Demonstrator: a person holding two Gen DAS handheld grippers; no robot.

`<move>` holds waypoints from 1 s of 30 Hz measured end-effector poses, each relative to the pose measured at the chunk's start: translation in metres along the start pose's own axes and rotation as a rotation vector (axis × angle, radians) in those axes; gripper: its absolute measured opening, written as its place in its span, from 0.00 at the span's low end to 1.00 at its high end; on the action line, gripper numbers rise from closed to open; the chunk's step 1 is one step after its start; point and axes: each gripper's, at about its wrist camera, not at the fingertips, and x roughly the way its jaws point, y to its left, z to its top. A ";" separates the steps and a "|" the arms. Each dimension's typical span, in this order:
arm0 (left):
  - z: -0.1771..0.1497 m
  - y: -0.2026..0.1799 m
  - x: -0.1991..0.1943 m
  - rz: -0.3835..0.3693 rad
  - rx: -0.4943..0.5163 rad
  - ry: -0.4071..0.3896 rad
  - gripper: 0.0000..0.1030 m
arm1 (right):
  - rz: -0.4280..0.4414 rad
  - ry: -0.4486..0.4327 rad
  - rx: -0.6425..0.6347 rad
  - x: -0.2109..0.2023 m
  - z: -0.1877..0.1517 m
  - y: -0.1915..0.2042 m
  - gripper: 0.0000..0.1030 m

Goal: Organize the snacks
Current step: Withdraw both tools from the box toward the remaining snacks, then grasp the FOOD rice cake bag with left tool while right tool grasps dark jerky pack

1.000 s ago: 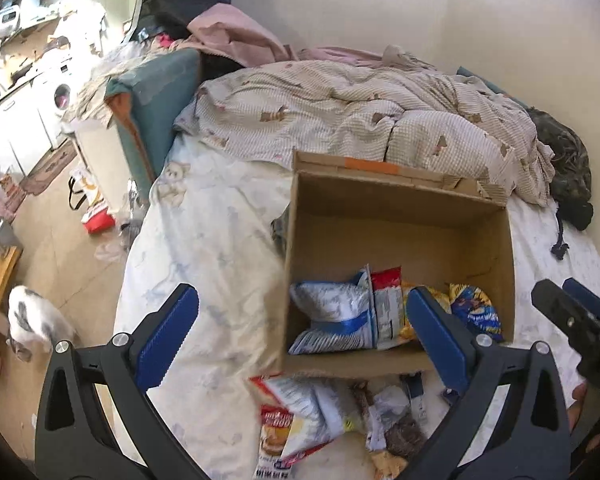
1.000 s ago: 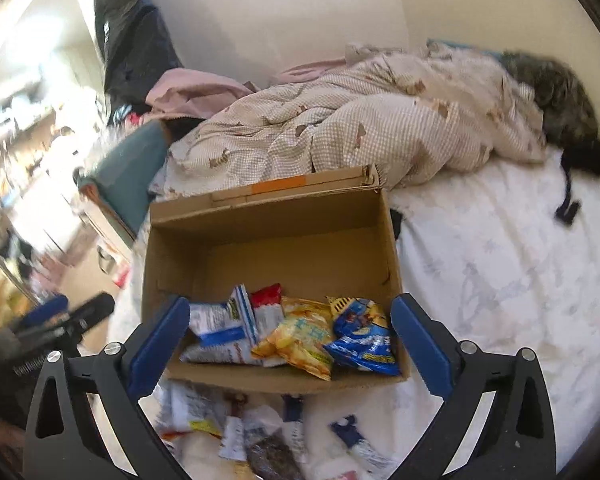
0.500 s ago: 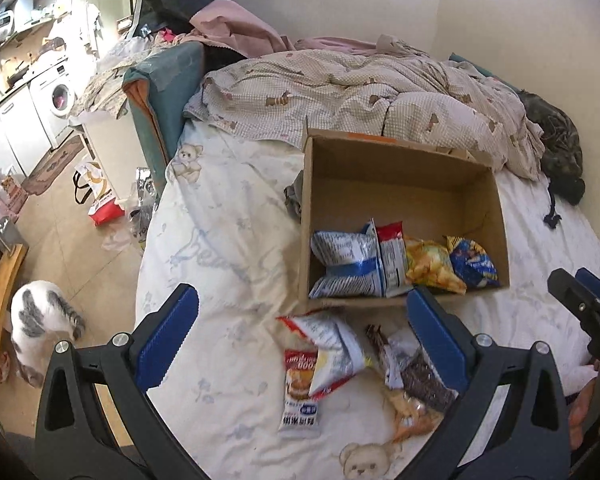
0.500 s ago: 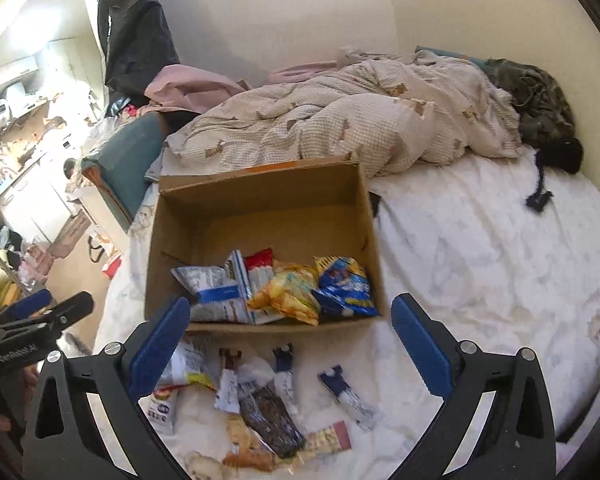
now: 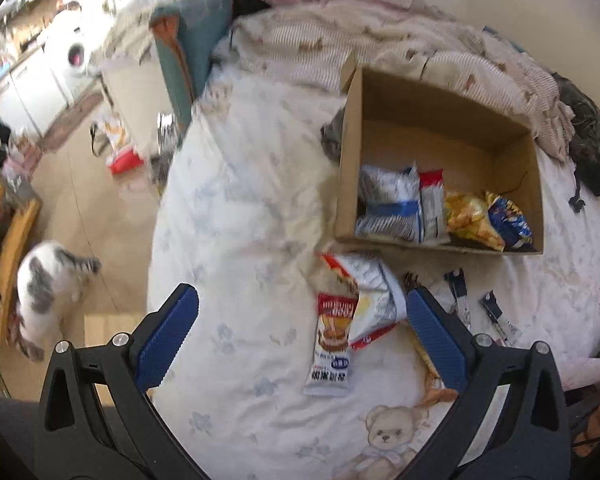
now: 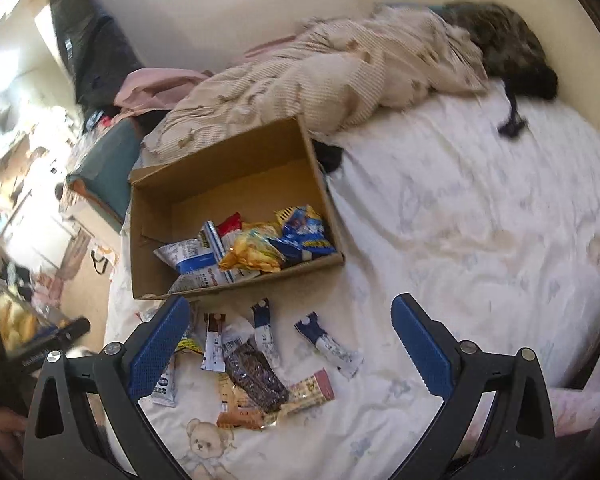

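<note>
An open cardboard box (image 5: 350,152) (image 6: 316,168) stands on the bed and holds several snack bags along its near wall, among them a white-blue bag (image 5: 388,204), a yellow bag (image 6: 256,250) and a blue bag (image 6: 306,232). Loose snacks lie on the sheet in front of it: a red-white packet (image 5: 332,344), a white bag (image 5: 376,300), a dark bar (image 6: 254,376) and small blue-white sachets (image 6: 328,344). My left gripper (image 5: 300,336) is open and empty above the packets. My right gripper (image 6: 290,348) is open and empty above the bars.
A rumpled checked quilt (image 6: 320,76) and dark clothes (image 6: 504,44) lie at the bed's far end. A teal chair (image 5: 188,44) stands beside the bed. A grey-white cat (image 5: 48,292) is on the floor at left, near a red bag (image 5: 124,160).
Both grippers have pulled back and up from the box. More loose snacks in front of it have come into view. The cat has moved on the floor.
</note>
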 end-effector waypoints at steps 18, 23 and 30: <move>-0.050 -0.049 0.115 0.023 0.144 0.393 0.71 | -0.035 0.196 0.074 0.047 -0.006 -0.015 1.00; -0.055 -0.049 0.127 0.039 0.130 0.450 0.36 | -0.068 0.205 0.044 0.052 -0.006 -0.012 1.00; -0.065 -0.038 0.104 -0.004 0.101 0.480 0.27 | -0.054 0.293 -0.033 0.071 -0.015 0.000 1.00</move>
